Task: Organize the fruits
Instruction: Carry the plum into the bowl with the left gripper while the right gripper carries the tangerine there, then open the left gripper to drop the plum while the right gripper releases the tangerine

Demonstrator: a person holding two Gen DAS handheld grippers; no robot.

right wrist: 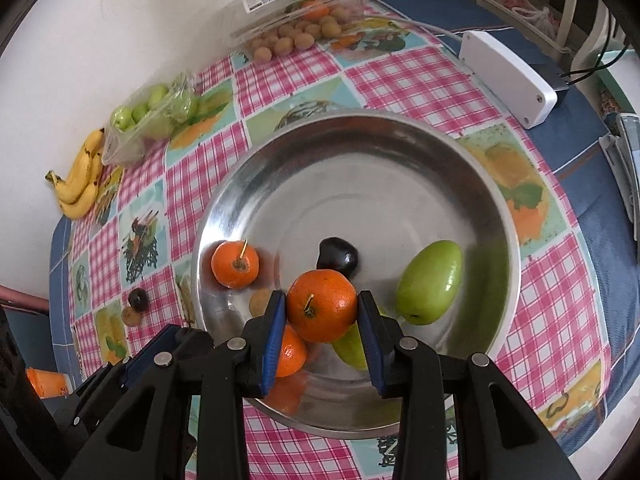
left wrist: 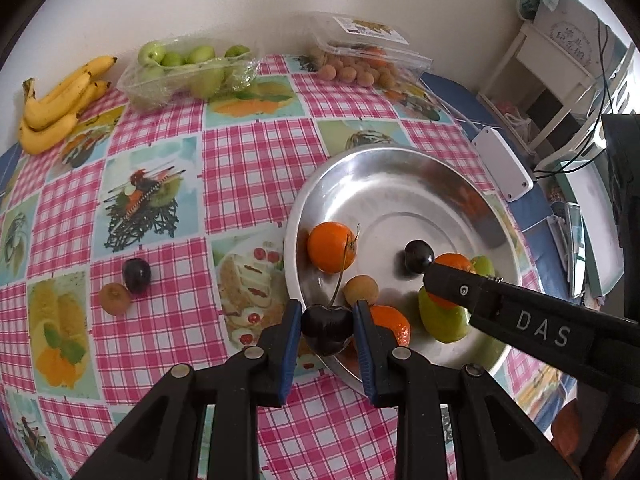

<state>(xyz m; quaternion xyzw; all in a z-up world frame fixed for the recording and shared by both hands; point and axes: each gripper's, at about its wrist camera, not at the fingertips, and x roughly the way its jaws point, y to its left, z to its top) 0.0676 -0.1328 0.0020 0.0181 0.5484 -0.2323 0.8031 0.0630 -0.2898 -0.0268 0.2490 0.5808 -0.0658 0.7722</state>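
Note:
My left gripper is shut on a dark cherry with a long stem, held over the near left rim of the steel bowl. My right gripper is shut on an orange above the bowl; its arm crosses the left wrist view. In the bowl lie another orange, a dark cherry, a green fruit, a small brown fruit and more fruit under the gripper.
On the checked tablecloth, a cherry and a brown fruit lie left of the bowl. Bananas, a tray of green fruit and a box of brown fruit line the wall. A white box lies at the right.

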